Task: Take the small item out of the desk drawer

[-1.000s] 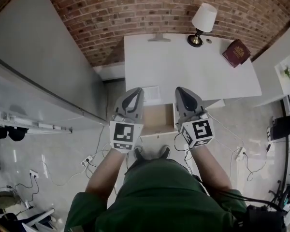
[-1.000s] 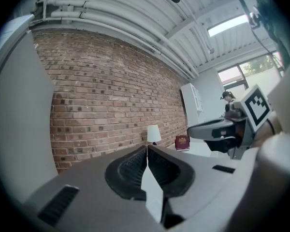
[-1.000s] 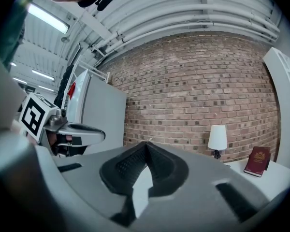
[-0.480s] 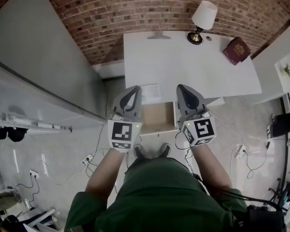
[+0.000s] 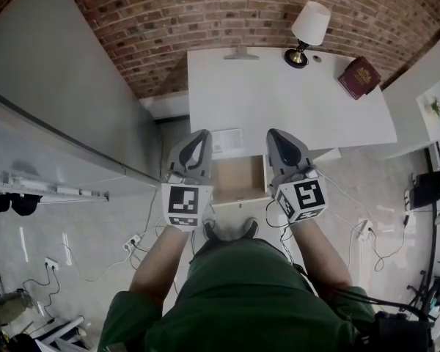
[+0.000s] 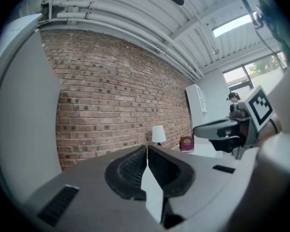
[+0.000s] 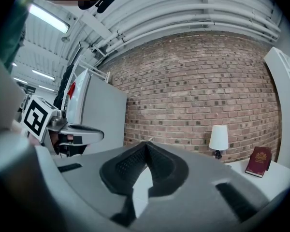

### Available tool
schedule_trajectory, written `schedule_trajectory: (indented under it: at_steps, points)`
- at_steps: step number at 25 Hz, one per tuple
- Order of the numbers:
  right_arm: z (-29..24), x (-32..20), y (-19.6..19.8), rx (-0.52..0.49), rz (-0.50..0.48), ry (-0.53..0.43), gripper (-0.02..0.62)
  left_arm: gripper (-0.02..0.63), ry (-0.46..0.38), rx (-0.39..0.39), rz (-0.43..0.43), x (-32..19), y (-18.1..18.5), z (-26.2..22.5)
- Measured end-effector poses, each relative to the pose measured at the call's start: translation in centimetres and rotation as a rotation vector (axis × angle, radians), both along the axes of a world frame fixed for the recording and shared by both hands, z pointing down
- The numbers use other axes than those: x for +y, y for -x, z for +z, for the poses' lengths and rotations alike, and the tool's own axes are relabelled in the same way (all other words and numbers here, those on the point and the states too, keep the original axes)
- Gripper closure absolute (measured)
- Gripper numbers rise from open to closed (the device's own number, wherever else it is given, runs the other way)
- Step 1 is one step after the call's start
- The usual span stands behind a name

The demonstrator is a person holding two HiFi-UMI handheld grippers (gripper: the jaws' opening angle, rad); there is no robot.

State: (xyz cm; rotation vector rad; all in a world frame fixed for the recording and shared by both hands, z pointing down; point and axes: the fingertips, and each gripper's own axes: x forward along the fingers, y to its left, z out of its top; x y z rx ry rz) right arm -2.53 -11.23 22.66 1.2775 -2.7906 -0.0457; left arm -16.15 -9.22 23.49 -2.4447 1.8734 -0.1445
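**A:** What has moved in the last second?

**B:** Almost nothing. The left gripper (image 5: 202,135) and right gripper (image 5: 273,133) hover level over the same spots as before. They sit one at each side of the open drawer (image 5: 238,179), above the person's shoes (image 5: 231,230). The drawer stands as far out as it did.

**A:** And the jaws?

**B:** Both pairs are pressed together with nothing between them. I'd judge the opening is done and the reach inside hasn't begun.

**A:** Where is the small item?

**B:** I can't pick it out. The strip of drawer floor showing between the grippers looks bare and brown. The grippers cover the sides, and the back runs under the table (image 5: 293,108), so it may lie hidden there.

**A:** What's the pale thing just past the drawer?

**B:** A printed white sheet (image 5: 227,141) at the table's front edge. I can't tell whether it lies on top or belongs to the drawer.

**A:** Is anything in the way?

**B:** Little. On the floor to the right some cables (image 5: 370,240) trail, clear of the feet. A gripper would need to tip down and part its jaws before going in. The drawer walls leave a narrow slot, and the table edge overhangs the back. Farther off, a lamp (image 5: 309,29) and a red book (image 5: 358,79) sit at the table's far side, well apart from the drawer. Behind them is the brick wall (image 5: 205,9).
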Motion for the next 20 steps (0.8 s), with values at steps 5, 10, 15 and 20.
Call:
schedule_trajectory:
  at_steps: [5, 10, 15, 20]
  points:
    - [0.1, 0.0, 0.1, 0.001, 0.000, 0.010, 0.594, 0.594, 0.015, 0.001, 0.001, 0.1, 0.1, 0.3]
    - [0.5, 0.1, 0.3, 0.005, -0.001, 0.017, 0.594, 0.595, 0.018, 0.003, -0.002, 0.2, 0.4, 0.6]
    - [0.8, 0.3, 0.8, 0.012, 0.001, 0.022, 0.594, 0.595, 0.015, 0.006, -0.009, 0.3, 1.1, 0.8]
    - [1.2, 0.3, 1.4, 0.019, 0.002, 0.026, 0.594, 0.594, 0.023, 0.011, -0.002, 0.2, 1.7, 1.3]
